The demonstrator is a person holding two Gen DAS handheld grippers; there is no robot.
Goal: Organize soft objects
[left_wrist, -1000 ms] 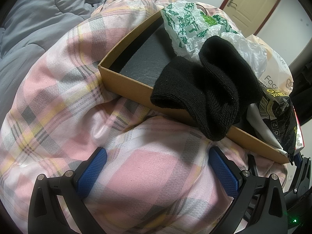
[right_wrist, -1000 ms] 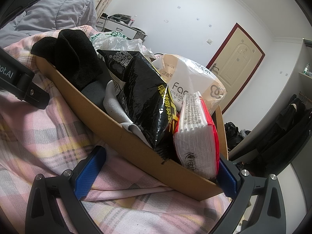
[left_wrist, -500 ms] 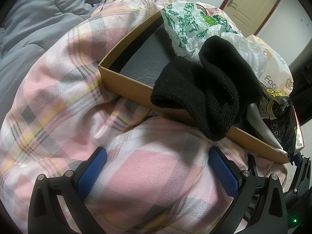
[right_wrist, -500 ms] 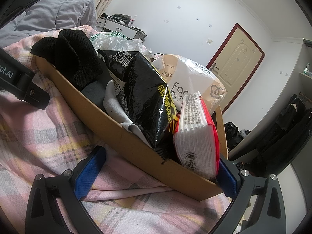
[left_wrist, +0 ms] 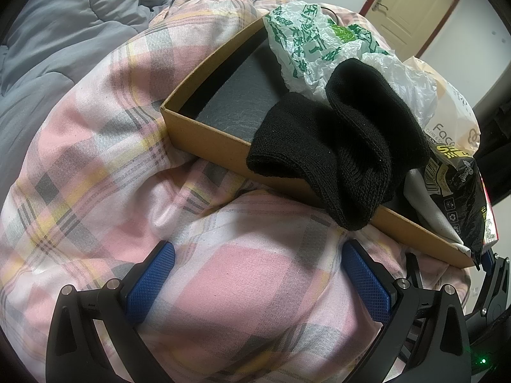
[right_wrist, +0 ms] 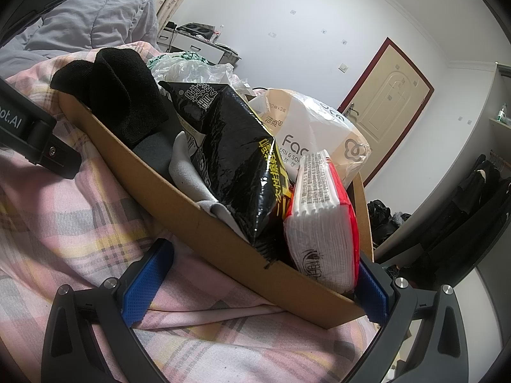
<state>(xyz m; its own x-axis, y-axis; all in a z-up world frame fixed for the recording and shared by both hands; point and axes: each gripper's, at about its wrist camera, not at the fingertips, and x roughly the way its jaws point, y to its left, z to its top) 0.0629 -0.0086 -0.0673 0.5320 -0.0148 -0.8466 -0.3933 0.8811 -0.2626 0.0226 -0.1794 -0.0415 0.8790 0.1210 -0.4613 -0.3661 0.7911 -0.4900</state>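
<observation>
the left gripper (left_wrist: 255, 277) is hovering low over a pink plaid quilt (left_wrist: 95, 159), its jaws spread wide and released, with nothing but fabric between the blue pads (left_wrist: 150, 281). a shallow cardboard box (left_wrist: 204, 134) is sitting on the quilt at about one o'clock from this gripper, and a black knit sock (left_wrist: 345, 153) is draping over the box's near wall, its cuff hanging outside the rim. behind the sock, toward twelve o'clock, a crumpled white and green plastic bag (left_wrist: 313, 41) is lying inside the box, and the box's dark grey floor (left_wrist: 242, 95) is showing bare at its left end. a grey duvet (left_wrist: 64, 32) is bunching up at ten o'clock.

the right gripper (right_wrist: 255, 284) is also standing with its jaws released and wide, holding nothing; the near right corner of the box (right_wrist: 335, 306) is lying just in front of them, right beside the right pad. from here a black snack bag (right_wrist: 236, 159) is leaning up at twelve o'clock, a red and white tissue pack (right_wrist: 322, 220) is standing on edge at one o'clock, touching it, and a beige tissue package (right_wrist: 319, 127) is resting behind both. a grey cloth (right_wrist: 188, 172) is tucking under the snack bag. a closed door (right_wrist: 392, 99) is showing at two o'clock.
</observation>
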